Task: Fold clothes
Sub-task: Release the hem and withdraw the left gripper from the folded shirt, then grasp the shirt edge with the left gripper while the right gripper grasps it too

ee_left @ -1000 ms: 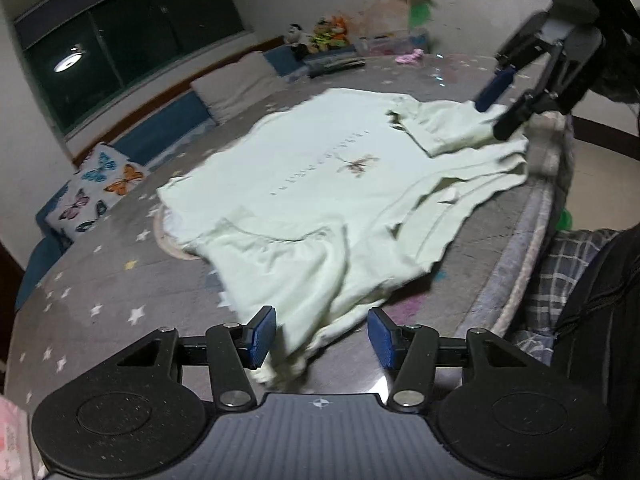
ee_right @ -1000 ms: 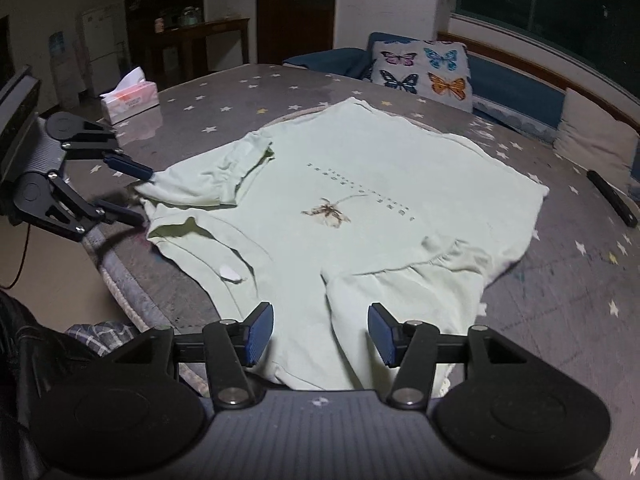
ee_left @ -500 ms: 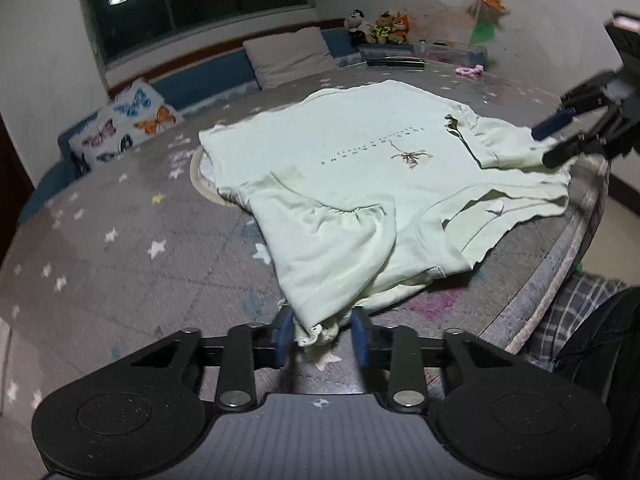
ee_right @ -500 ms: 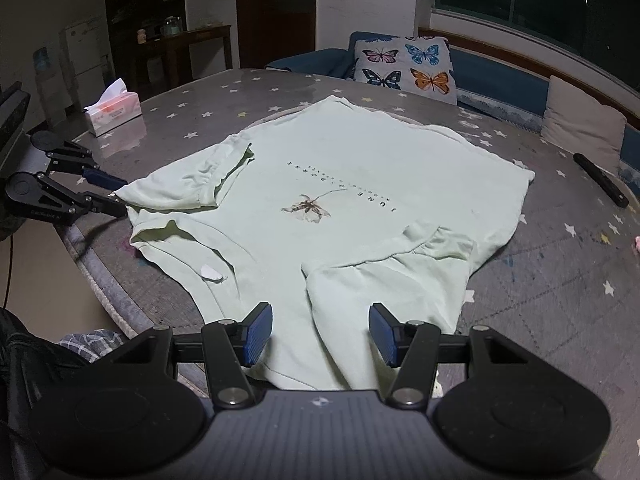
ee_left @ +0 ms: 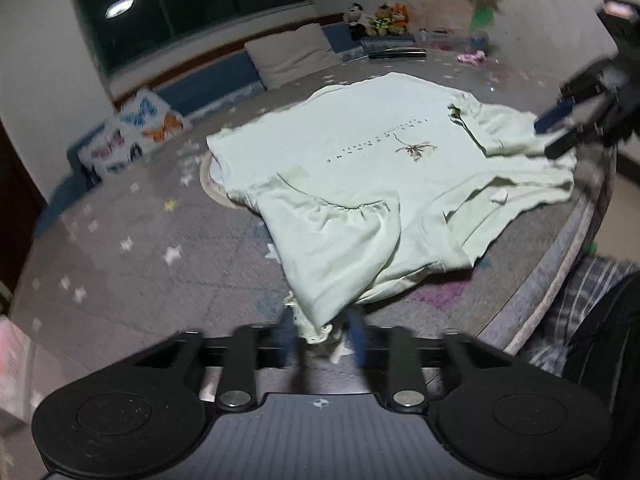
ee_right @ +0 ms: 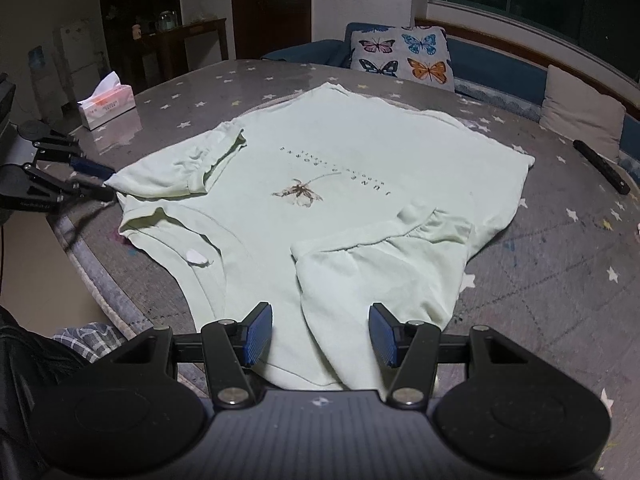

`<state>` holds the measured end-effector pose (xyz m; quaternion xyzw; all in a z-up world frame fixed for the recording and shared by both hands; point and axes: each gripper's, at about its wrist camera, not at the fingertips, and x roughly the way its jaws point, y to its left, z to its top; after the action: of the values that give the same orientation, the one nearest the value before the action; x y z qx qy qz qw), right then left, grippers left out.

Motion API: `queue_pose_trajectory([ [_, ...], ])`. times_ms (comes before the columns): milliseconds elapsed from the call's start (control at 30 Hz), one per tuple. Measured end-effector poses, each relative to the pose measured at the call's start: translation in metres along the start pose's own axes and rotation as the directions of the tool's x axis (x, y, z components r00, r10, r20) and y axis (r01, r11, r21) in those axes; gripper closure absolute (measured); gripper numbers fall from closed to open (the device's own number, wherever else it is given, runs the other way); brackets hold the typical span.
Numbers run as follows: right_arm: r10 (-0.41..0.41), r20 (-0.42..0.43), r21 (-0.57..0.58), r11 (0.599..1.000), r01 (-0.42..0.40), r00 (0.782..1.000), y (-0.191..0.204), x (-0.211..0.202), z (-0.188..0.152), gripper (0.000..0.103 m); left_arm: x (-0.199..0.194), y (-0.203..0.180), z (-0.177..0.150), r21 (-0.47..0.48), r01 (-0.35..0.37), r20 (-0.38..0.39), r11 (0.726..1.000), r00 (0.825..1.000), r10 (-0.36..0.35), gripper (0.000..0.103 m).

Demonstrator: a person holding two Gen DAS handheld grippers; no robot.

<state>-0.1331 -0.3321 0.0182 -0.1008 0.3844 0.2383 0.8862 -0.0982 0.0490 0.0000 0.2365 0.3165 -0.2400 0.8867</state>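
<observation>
A pale green T-shirt [ee_right: 360, 168] with a small dragonfly print lies front up on the star-patterned table [ee_right: 560, 260], both sleeves folded inward. In the left wrist view my left gripper [ee_left: 322, 336] is blurred and its jaws are opening, with the frilled cuff [ee_left: 316, 330] of the near sleeve loose between them. The right wrist view shows that left gripper [ee_right: 94, 179] at the tip of the far sleeve. My right gripper [ee_right: 321, 334] stands open just above the other sleeve [ee_right: 380, 276], pads wide apart. In the left wrist view the right gripper [ee_left: 554, 136] is at the shirt's right edge.
A tissue box [ee_right: 106, 106] stands at the table's far left. A black bar-shaped object [ee_right: 600, 166] lies at the right. A butterfly cushion [ee_right: 402, 58] and a beige pillow [ee_right: 580, 112] rest on the bench behind. The person's plaid trousers [ee_right: 88, 340] are by the near table edge.
The left gripper shut on the sleeve cuff half a second ago and its jaws now stand wider; its view is blurred. The right gripper and the shirt have barely shifted.
</observation>
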Motion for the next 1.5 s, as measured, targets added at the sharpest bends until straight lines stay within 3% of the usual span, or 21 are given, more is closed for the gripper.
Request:
queue_pose_trajectory([
  [167, -0.001, 0.006, -0.014, 1.0, 0.001, 1.0, 0.003, -0.003, 0.002, 0.048, -0.005, -0.017, 0.002, 0.149, -0.012, 0.047, 0.989, 0.999, 0.005, 0.058],
  [400, -0.007, 0.005, -0.068, 0.998, 0.008, 1.0, 0.01, -0.014, 0.002, 0.048, 0.013, -0.031, 0.002, 0.328, 0.014, 0.068, 0.944, 0.997, -0.039, 0.059],
  [533, -0.014, -0.011, -0.126, 0.992, 0.013, 1.0, 0.015, -0.021, -0.002, 0.048, 0.019, -0.027, 0.003, 0.323, 0.051, 0.057, 0.945, 0.996, -0.073, 0.086],
  [667, -0.027, -0.044, -0.217, 0.976, 0.017, 0.999, 0.021, -0.025, -0.009, 0.047, 0.021, -0.025, 0.005, 0.292, 0.058, 0.07, 0.955, 0.994, -0.082, 0.095],
  [900, -0.046, -0.071, -0.323, 0.946, 0.021, 0.996, 0.029, -0.016, -0.015, 0.05, 0.018, -0.019, 0.017, 0.224, 0.036, 0.105, 0.974, 0.993, -0.061, 0.097],
  [1000, -0.059, -0.081, -0.329, 0.944, 0.029, 0.995, 0.029, -0.012, -0.018, 0.056, 0.019, -0.017, 0.021, 0.197, 0.027, 0.112, 0.98, 0.992, -0.05, 0.097],
  [1100, -0.07, -0.084, -0.32, 0.947, 0.039, 0.994, 0.025, -0.012, -0.019, 0.069, 0.02, -0.013, 0.024, 0.171, 0.019, 0.114, 0.985, 0.993, -0.039, 0.097],
  [1300, -0.074, -0.08, -0.321, 0.946, 0.044, 0.994, 0.021, -0.012, -0.021, 0.07, 0.025, -0.009, 0.028, 0.142, 0.013, 0.12, 0.99, 0.992, -0.03, 0.097],
  [1400, -0.088, -0.086, -0.296, 0.953, 0.059, 0.992, 0.02, -0.01, -0.021, 0.09, 0.028, -0.01, 0.026, 0.149, 0.019, 0.111, 0.989, 0.993, -0.036, 0.097],
  [1500, -0.106, -0.08, -0.286, 0.955, 0.08, 0.991, 0.017, -0.008, -0.019, 0.09, 0.028, -0.012, 0.024, 0.16, 0.02, 0.107, 0.987, 0.994, -0.037, 0.097],
])
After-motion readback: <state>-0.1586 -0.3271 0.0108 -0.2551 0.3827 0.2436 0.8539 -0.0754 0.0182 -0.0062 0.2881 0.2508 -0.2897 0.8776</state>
